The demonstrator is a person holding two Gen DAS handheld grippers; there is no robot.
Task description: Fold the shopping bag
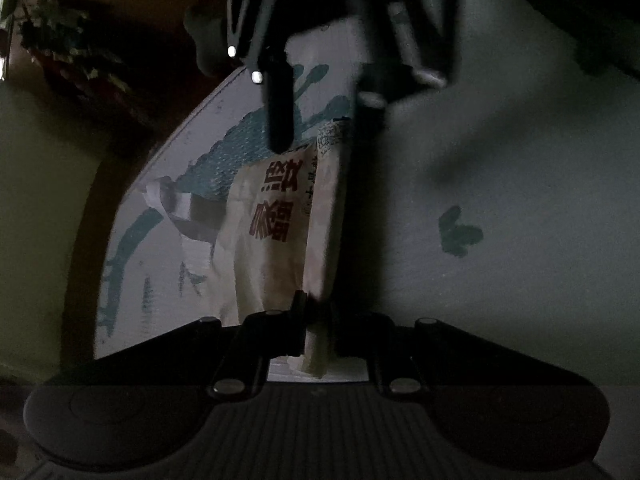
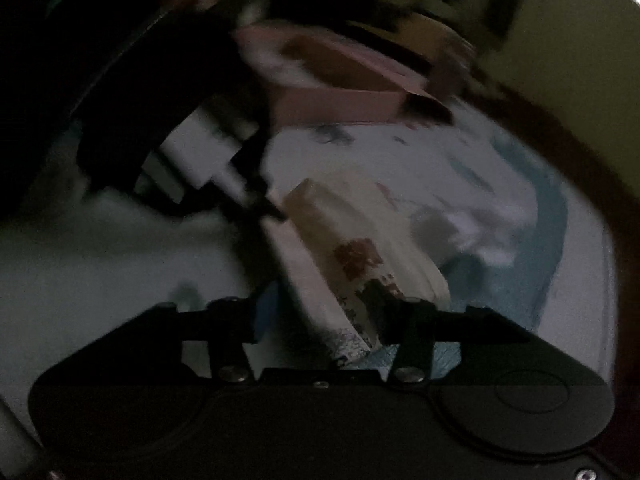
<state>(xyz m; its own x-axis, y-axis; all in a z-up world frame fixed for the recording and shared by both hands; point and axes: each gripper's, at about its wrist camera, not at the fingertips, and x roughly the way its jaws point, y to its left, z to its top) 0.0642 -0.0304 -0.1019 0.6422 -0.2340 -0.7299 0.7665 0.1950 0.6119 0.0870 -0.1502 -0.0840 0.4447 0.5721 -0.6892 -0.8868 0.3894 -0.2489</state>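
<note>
The cream shopping bag (image 1: pixel 276 216), printed with red characters, lay as a narrow folded strip on the counter (image 1: pixel 500 160), over its white and teal patterned cover; the left tongs (image 1: pixel 318 320) were pressed together, pinching the bag's near end; the right tongs (image 2: pixel 320 312) stood spread around the other end; a pink box (image 2: pixel 340 96) sat beyond, blurred.

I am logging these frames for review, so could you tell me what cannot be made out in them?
- Left wrist view: the shopping bag bears red characters too dim to read; its right edge is lost in shadow.
- Left wrist view: the right gripper is dark; whether it grips the bag cannot be told.
- Right wrist view: motion blur smears the pink box and the bag's print.
</note>
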